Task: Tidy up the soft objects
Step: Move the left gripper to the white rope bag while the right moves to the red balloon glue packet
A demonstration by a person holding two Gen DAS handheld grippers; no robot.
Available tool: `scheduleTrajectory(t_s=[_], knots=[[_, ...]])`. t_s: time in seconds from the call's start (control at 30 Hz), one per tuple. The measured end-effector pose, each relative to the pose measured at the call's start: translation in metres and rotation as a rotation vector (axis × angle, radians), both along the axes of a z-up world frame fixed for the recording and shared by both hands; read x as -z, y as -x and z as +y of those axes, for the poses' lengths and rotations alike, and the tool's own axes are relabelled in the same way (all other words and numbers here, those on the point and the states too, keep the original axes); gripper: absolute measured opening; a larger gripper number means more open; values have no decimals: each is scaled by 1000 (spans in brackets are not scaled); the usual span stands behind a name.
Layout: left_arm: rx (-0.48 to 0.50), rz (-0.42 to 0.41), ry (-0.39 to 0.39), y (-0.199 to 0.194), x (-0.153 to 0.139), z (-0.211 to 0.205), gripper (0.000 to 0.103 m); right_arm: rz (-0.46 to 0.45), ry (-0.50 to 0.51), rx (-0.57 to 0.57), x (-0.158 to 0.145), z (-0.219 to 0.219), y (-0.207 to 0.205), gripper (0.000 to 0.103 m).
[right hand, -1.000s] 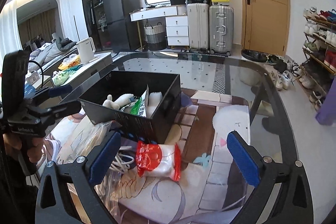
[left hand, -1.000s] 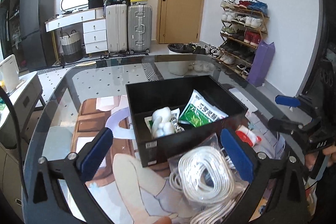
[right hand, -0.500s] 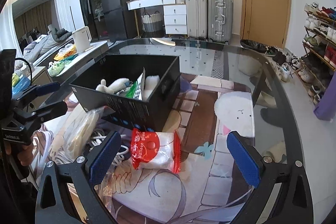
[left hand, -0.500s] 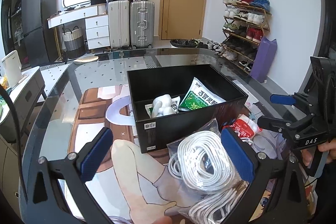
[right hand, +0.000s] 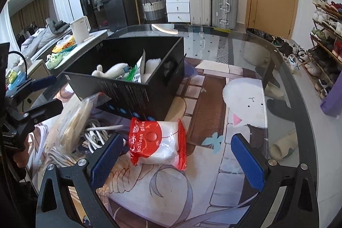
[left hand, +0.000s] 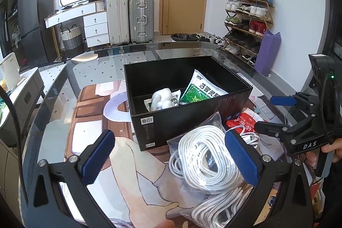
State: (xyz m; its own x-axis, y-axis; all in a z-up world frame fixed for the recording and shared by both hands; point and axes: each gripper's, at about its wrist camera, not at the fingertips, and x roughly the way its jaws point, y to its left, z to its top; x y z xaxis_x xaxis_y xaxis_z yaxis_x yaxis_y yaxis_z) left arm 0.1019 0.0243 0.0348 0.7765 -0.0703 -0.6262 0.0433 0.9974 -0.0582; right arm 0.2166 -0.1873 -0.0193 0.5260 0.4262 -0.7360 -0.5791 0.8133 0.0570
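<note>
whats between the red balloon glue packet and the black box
Bare printed mat, shown in the right wrist view: the red packet lies just in front of the black box, apart from it.

Glass table (right hand: 284,69) is carrying printed mat (right hand: 213,164); box (right hand: 136,91), red packet (right hand: 158,142), bagged cords (left hand: 205,155) lying beside box.

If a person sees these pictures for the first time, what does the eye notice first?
The black box at the middle of the glass table, with a green packet leaning inside. In front lie a bag of white cord and a red balloon-glue packet.
</note>
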Motion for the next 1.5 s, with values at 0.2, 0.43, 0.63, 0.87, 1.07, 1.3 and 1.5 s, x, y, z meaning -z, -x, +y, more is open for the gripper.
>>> scheduleTrajectory(t_s=[0.2, 0.43, 0.63, 0.87, 1.07, 1.3, 1.5], knots=[[2, 1, 1, 0, 0, 0, 103, 31, 35, 6, 12, 2, -5, 102], [-1, 6, 0, -1, 0, 0, 103, 40, 55, 0, 19, 9, -7, 102], [1, 12, -3, -2, 1, 3, 103, 56, 67, 24, 23, 8, -12, 102], [8, 25, -6, -4, 5, 2, 103, 55, 88, 16, 25, 13, -14, 102], [11, 28, -7, -4, 6, 2, 103, 34, 117, 11, 24, 16, -12, 102], [11, 30, -5, -4, 6, 2, 103, 30, 122, 6, 23, 14, -11, 102], [16, 35, -15, -4, 8, 0, 103, 31, 122, -6, 26, 18, -9, 98]])
